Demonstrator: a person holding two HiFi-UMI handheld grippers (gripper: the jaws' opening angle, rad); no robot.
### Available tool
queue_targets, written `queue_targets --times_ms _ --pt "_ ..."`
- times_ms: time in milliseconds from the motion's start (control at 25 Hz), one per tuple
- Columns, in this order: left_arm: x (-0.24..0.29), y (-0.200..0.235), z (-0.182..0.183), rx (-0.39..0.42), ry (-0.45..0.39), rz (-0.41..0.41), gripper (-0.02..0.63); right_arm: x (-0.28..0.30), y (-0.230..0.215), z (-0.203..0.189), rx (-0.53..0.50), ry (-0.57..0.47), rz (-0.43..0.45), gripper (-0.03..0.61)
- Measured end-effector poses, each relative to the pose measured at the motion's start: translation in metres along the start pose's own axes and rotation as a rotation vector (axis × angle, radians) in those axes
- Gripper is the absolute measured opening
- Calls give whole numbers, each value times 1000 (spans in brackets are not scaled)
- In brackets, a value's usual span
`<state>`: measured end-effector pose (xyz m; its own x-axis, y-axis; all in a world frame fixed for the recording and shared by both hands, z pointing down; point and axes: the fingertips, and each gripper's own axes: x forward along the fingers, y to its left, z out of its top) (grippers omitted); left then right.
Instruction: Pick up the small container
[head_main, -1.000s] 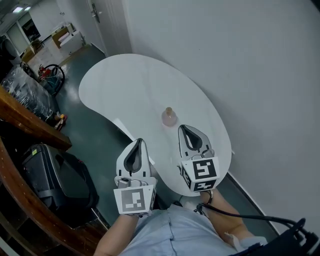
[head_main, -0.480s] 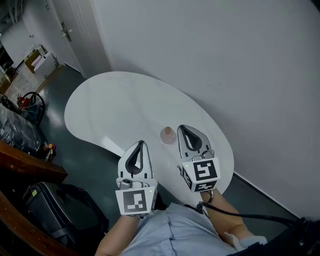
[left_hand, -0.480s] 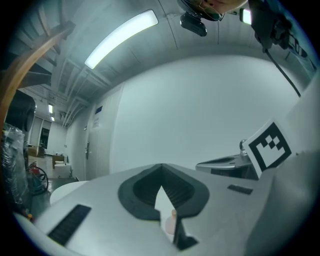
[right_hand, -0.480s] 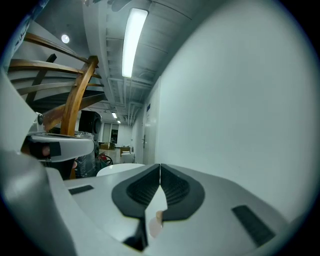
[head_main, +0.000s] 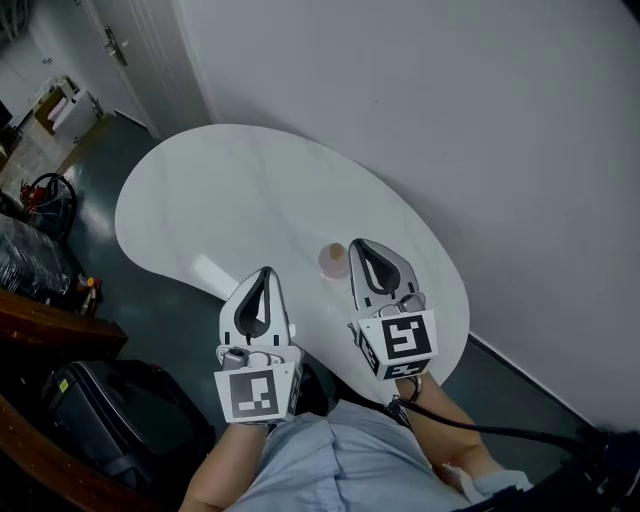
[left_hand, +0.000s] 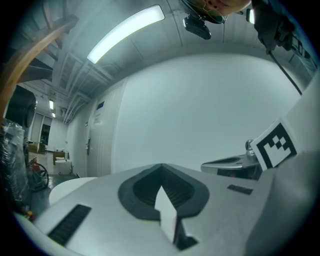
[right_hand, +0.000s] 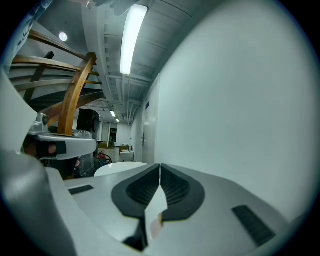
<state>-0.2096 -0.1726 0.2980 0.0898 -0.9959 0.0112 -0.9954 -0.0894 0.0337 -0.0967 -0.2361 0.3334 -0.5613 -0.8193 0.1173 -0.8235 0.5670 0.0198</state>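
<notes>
Container (head_main: 333, 260) upright on white table (head_main: 230, 200), toward its near end, just left of right gripper (head_main: 356, 245) tip, apparently not touching. Right jaws fully closed, nothing held. Left gripper (head_main: 264, 272) also closed and empty, at the table's near edge. White wall (head_main: 450, 120) alongside the table, dark floor (head_main: 150, 300), door (head_main: 130, 50) at the far left.
</notes>
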Motion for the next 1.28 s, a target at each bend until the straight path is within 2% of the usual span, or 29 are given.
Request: queue_targets --times_ms 320,600,920,960,1120,1200,1280 --pt "1 2 -18 79 43 13 -2 4 5 -33 46 61 50 3" --pt "-5 -5 -49 20 151 38 -2 7 8 -68 76 133 80 3" --pt "-7 -7 -71 12 214 40 -2 10 11 -96 88 184 102 6" --pt "-7 -6 -72 6 216 42 -2 11 11 -97 88 185 102 13" --pt "-5 -3 -72 61 203 23 -2 12 16 -101 86 197 124 186" --pt "-4 -3 -73 73 200 15 -2 12 18 -102 84 201 128 199" --pt "-3 -4 -74 48 208 21 -2 13 18 -104 80 206 125 199"
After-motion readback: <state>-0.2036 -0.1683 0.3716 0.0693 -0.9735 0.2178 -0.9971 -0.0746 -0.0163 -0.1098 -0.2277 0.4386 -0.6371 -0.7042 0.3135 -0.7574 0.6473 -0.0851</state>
